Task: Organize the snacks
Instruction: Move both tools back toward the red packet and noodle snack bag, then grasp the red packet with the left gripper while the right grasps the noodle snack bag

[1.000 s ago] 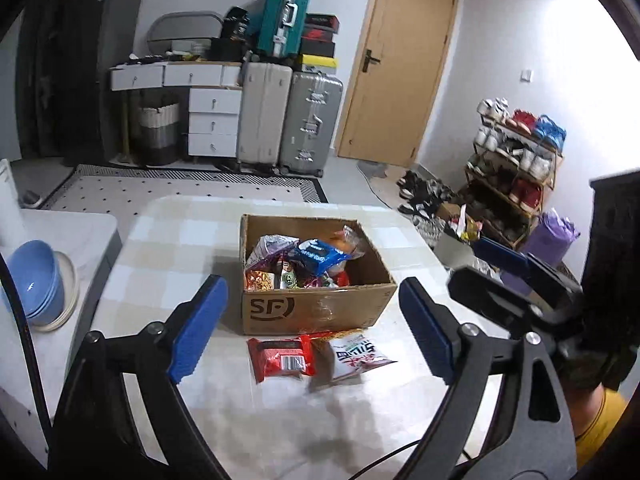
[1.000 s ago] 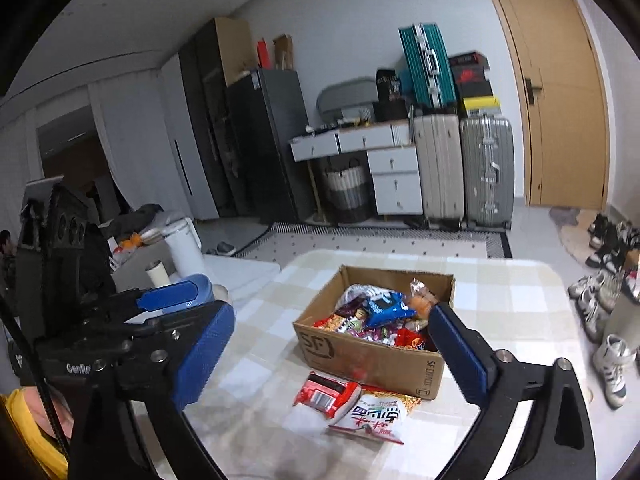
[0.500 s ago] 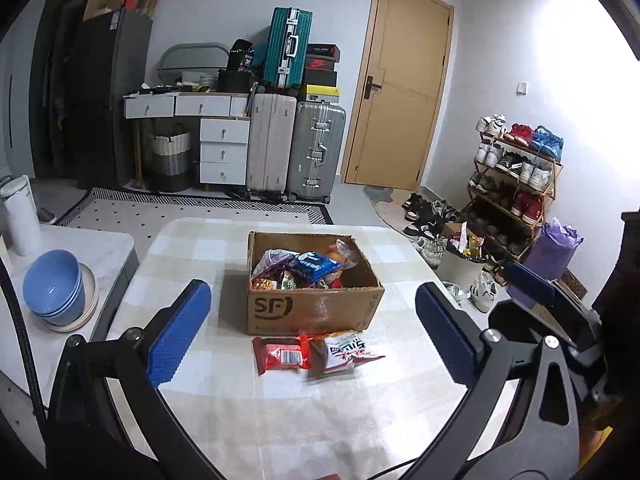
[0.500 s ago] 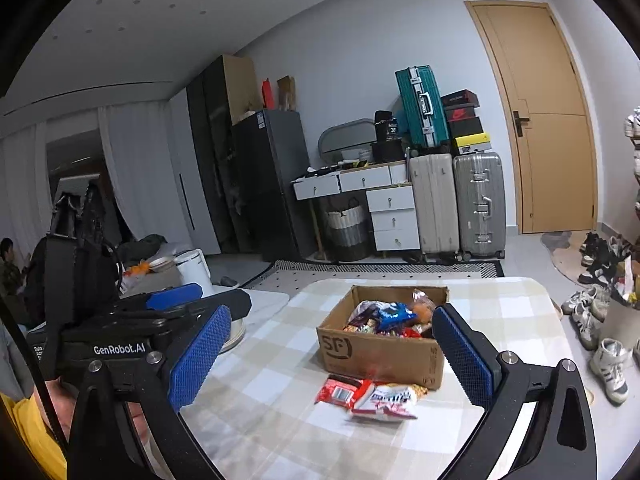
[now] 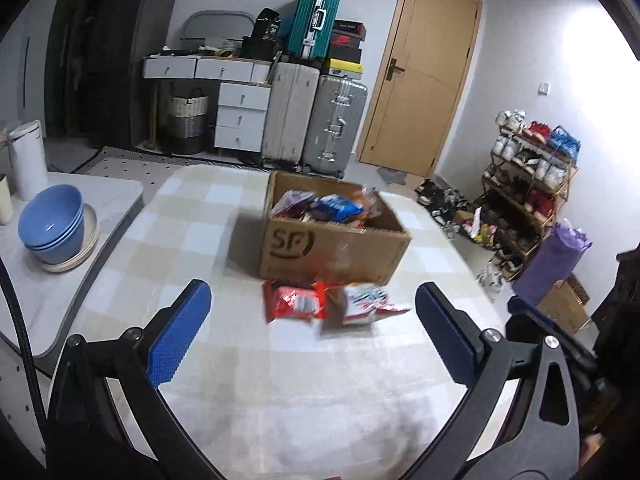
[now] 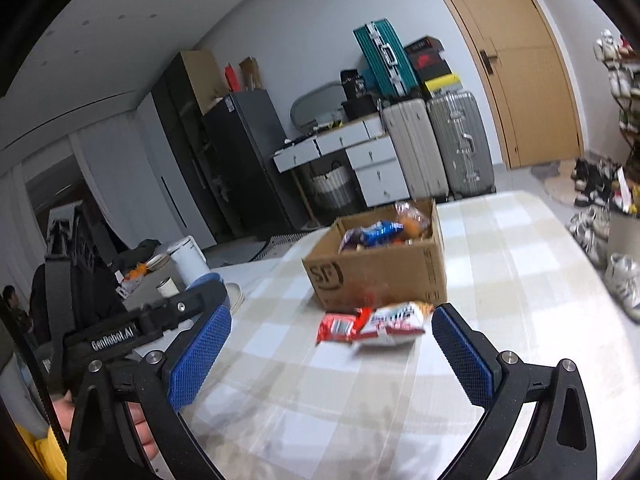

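Observation:
A brown SF cardboard box holds several snack packets and stands on the checked table. A red snack packet and a white-and-red packet lie side by side on the cloth just in front of the box. My left gripper is open and empty, held back from the two packets. My right gripper is open and empty, also short of them. The left gripper also shows at the left of the right wrist view.
Stacked blue bowls on a plate and a white jug stand on a side counter at the left. Suitcases, drawers and a door are behind the table. A shoe rack stands at the right.
Both wrist views have shifted and tilted; the box and packets now sit closer and the picture is blurred by motion. Both grippers stay open and empty.

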